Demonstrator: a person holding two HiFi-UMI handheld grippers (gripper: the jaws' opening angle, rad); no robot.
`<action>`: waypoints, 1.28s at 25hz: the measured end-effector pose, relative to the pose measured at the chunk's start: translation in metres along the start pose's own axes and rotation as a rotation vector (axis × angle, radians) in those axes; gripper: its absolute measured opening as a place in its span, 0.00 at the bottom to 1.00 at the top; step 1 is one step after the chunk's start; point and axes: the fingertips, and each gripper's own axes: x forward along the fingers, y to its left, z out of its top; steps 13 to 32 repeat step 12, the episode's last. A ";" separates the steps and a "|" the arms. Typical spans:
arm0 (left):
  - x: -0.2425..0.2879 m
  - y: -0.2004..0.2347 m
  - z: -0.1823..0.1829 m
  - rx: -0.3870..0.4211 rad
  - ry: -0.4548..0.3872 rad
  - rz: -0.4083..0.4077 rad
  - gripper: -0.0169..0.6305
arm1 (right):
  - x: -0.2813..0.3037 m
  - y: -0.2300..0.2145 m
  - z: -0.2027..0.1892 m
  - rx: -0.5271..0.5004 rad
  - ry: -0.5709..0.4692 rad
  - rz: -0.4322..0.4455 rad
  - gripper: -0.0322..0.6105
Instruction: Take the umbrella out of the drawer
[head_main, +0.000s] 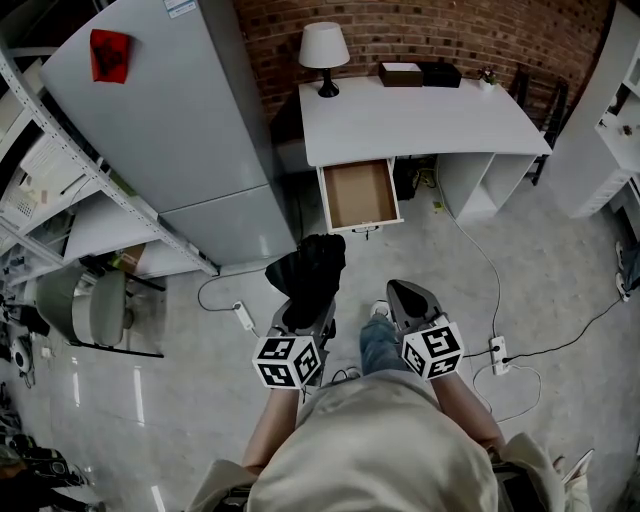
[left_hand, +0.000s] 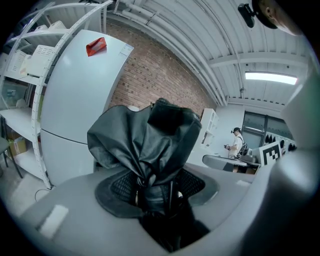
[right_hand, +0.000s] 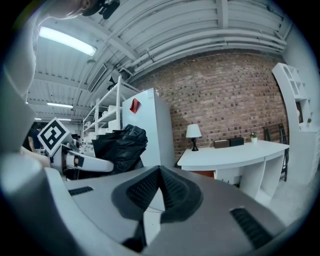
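black fabric of the umbrella (left_hand: 145, 145) bunches out of the left gripper (left_hand: 156, 194), whose jaws stand fairly wide, clamped on its folded body. it is clear of the drawer (head_main: 358, 195), which sits open and bare under the white desk (head_main: 420, 120), well apart from both grippers. the taking-out looks done; what's left, i'd judge, is setting it down without the loose canopy slipping. the right gripper (right_hand: 159, 195) is closed on nothing
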 end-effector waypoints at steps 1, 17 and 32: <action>0.000 0.000 0.000 -0.001 -0.002 -0.001 0.38 | -0.001 0.001 0.000 -0.002 0.002 0.002 0.05; -0.003 -0.006 0.003 0.006 -0.029 0.001 0.38 | -0.005 0.001 0.000 -0.031 0.002 0.013 0.05; -0.003 -0.006 0.003 0.006 -0.029 0.001 0.38 | -0.005 0.001 0.000 -0.031 0.002 0.013 0.05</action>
